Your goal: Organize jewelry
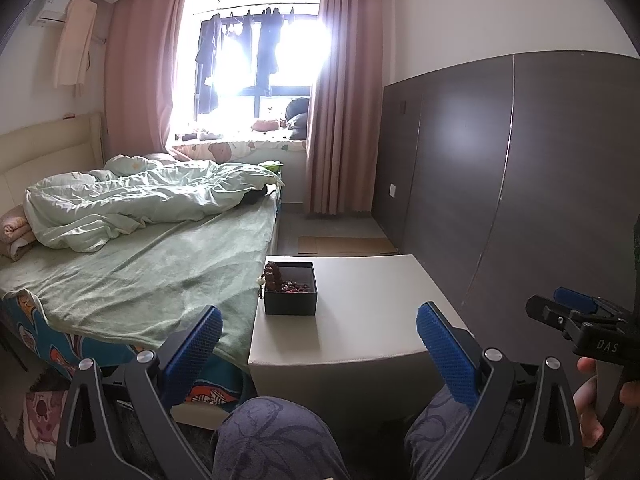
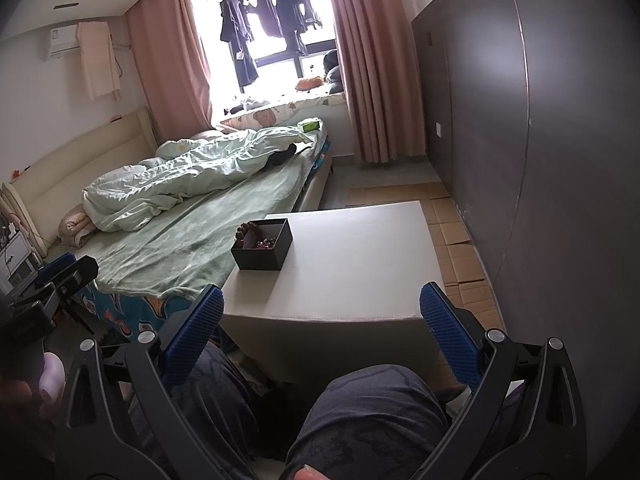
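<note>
A black open box (image 1: 290,290) sits at the left far corner of a grey-white low table (image 1: 360,312). It holds beaded jewelry: a brown bead bracelet (image 1: 274,274) leans on its left wall, with a strand hanging outside, and small red beads lie on the bottom. The box also shows in the right wrist view (image 2: 262,245), on the table (image 2: 352,264). My left gripper (image 1: 318,330) is open and empty, held near the table's front edge. My right gripper (image 2: 322,312) is open and empty, in front of the table. The right gripper also shows at the right edge of the left wrist view (image 1: 576,312).
A bed (image 1: 132,264) with a green sheet and rumpled duvet touches the table's left side. A dark wall panel (image 1: 520,180) runs along the right. Cardboard sheets (image 2: 452,240) lie on the floor past the table. My knees (image 2: 360,420) are below the grippers.
</note>
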`<state>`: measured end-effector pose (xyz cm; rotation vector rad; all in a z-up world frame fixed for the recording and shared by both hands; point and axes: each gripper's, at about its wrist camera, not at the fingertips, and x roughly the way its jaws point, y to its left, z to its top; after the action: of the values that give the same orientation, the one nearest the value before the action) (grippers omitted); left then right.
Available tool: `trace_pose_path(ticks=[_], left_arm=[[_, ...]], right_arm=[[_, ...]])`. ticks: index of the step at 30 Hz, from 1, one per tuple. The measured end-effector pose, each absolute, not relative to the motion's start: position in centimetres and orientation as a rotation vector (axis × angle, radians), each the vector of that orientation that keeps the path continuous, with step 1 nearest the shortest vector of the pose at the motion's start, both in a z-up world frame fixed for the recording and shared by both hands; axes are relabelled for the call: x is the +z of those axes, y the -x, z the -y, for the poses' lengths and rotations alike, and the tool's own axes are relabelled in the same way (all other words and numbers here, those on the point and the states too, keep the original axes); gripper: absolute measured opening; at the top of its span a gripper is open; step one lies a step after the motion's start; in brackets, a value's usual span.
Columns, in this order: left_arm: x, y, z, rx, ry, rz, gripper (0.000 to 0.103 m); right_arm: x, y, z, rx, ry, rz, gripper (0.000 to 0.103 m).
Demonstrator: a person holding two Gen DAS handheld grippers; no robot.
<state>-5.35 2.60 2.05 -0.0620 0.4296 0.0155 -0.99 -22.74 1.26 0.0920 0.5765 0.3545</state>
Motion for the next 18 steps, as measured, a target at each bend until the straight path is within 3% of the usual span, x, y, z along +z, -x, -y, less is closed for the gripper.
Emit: trace_pose_path(ticks=[18], left_arm=[[1.9, 5.71, -2.6, 0.022, 0.06, -0.425, 0.095]], right_arm=[[1.24, 1.0, 22.92, 0.357, -0.097, -0.577, 0.098]])
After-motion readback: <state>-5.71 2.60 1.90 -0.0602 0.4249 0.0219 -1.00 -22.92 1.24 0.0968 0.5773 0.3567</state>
